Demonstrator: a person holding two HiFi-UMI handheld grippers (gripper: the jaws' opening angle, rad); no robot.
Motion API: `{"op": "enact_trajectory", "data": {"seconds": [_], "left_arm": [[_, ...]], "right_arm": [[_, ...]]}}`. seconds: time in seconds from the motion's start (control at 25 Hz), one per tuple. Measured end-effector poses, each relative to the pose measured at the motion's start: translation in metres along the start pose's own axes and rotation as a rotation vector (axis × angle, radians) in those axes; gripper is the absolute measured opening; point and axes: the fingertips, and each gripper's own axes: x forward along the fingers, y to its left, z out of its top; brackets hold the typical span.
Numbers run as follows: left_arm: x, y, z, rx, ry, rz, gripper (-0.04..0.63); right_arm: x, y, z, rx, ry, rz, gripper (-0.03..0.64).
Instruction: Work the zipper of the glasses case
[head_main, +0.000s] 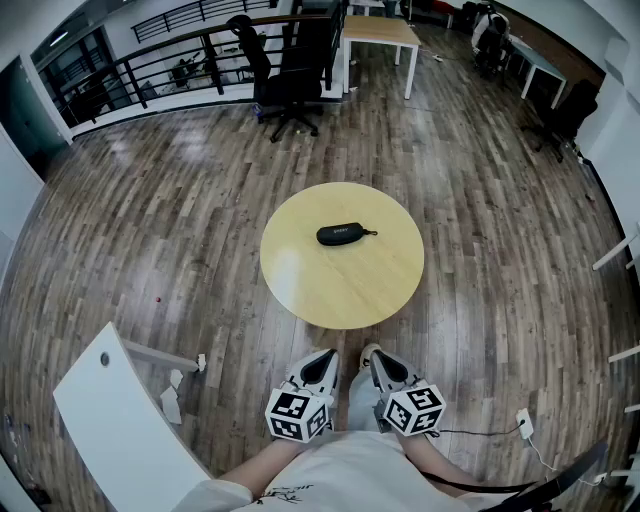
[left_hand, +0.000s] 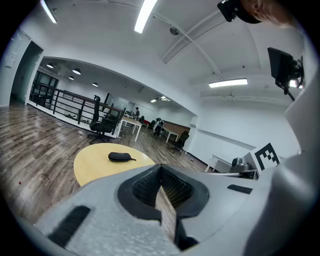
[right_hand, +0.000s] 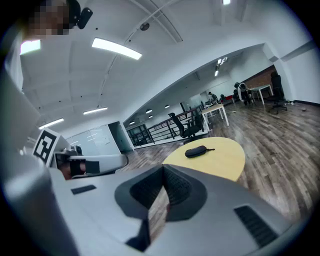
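Note:
A black glasses case (head_main: 340, 234) lies zipped on the round yellow table (head_main: 340, 295), a little past its middle, its zipper pull (head_main: 372, 233) pointing right. Both grippers are held close to the person's body, short of the table's near edge and well away from the case. My left gripper (head_main: 322, 358) and right gripper (head_main: 376, 356) each have their jaws together with nothing between them. In the left gripper view the case (left_hand: 120, 156) sits far beyond the shut gripper (left_hand: 162, 192); in the right gripper view the case (right_hand: 196, 151) lies far past the shut gripper (right_hand: 162, 192).
Wooden floor surrounds the table. A white panel (head_main: 120, 430) leans at the lower left. A black office chair (head_main: 290, 85) and a white desk (head_main: 380, 35) stand far behind, with a railing (head_main: 150, 65) at the back left. A plug and cable (head_main: 522, 422) lie at the lower right.

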Motion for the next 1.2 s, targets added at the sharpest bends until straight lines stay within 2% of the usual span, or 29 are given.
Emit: {"op": "enact_trajectory", "data": {"seconds": [0.12,0.32,0.48,0.64,0.76,0.92,1.2], "left_arm": [[0.048,0.011,0.016,-0.008,-0.012,0.022,0.003],[0.140,0.027,0.052,0.004,-0.033,0.043,0.003],[0.198,0.037,0.092,-0.002,-0.068,0.090,0.003],[0.222,0.053,0.112,-0.020,-0.083,0.149,0.004],[0.237,0.057,0.118,-0.021,-0.074,0.163,0.003],[0.250,0.071,0.133,-0.003,-0.068,0.164,0.004],[0.271,0.083,0.148,0.033,-0.042,0.116,0.004]], "right_arm": [[0.028,-0.038,0.023,-0.005,0.003,0.003,0.002],[0.083,-0.096,0.074,-0.114,0.017,0.051,0.002],[0.119,-0.136,0.124,-0.154,0.015,0.098,0.002],[0.154,-0.149,0.150,-0.193,0.037,0.165,0.002],[0.168,-0.155,0.160,-0.203,0.045,0.187,0.002],[0.184,-0.156,0.170,-0.197,0.038,0.187,0.002],[0.206,-0.160,0.179,-0.174,0.023,0.164,0.002]]}}
